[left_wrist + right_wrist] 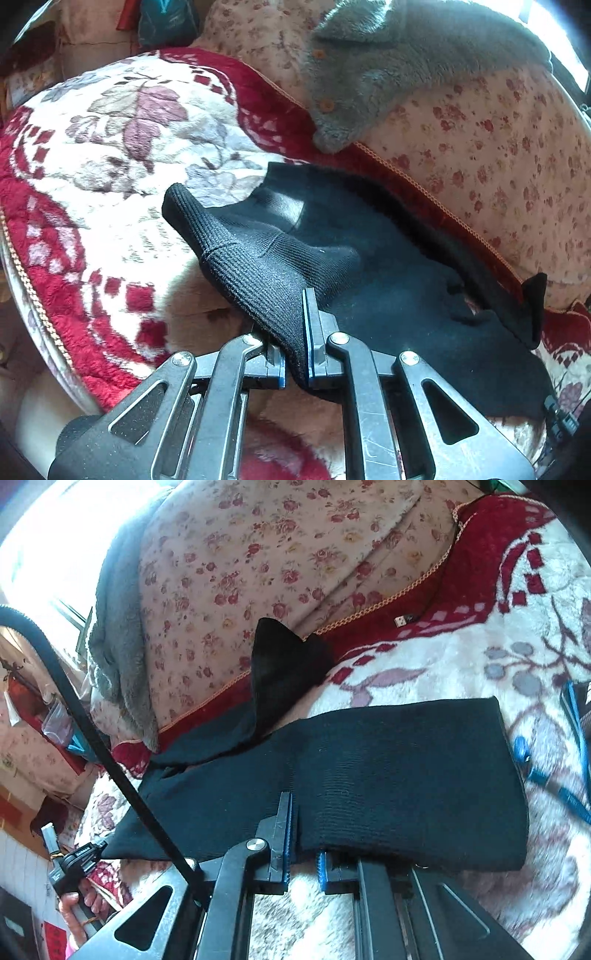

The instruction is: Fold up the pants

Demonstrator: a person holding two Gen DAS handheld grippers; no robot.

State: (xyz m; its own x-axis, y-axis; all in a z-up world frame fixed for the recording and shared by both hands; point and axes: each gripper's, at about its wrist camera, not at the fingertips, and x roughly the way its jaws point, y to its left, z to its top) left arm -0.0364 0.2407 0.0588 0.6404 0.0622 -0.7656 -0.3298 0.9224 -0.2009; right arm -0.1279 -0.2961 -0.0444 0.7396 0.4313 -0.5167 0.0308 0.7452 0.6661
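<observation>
Black knit pants [369, 280] lie across a red and white flowered blanket [110, 147]. My left gripper [299, 343] is shut on the ribbed end of the pants, with the cloth pinched between its blue pads and lifted off the blanket. In the right wrist view the pants [369, 775] stretch from left to right. My right gripper [303, 834] is shut on their near edge, beside the ribbed band. Its right finger is mostly hidden under the cloth. A black corner of the pants [280, 657] sticks up behind.
A pink flowered quilt [498, 147] is heaped along the blanket's far side with a grey fleece garment [388, 74] on it. A USB plug [402, 620] lies on the blanket's red border. Blurred blue parts [535, 771] show at the right. A hand [81, 897] holds a black handle at lower left.
</observation>
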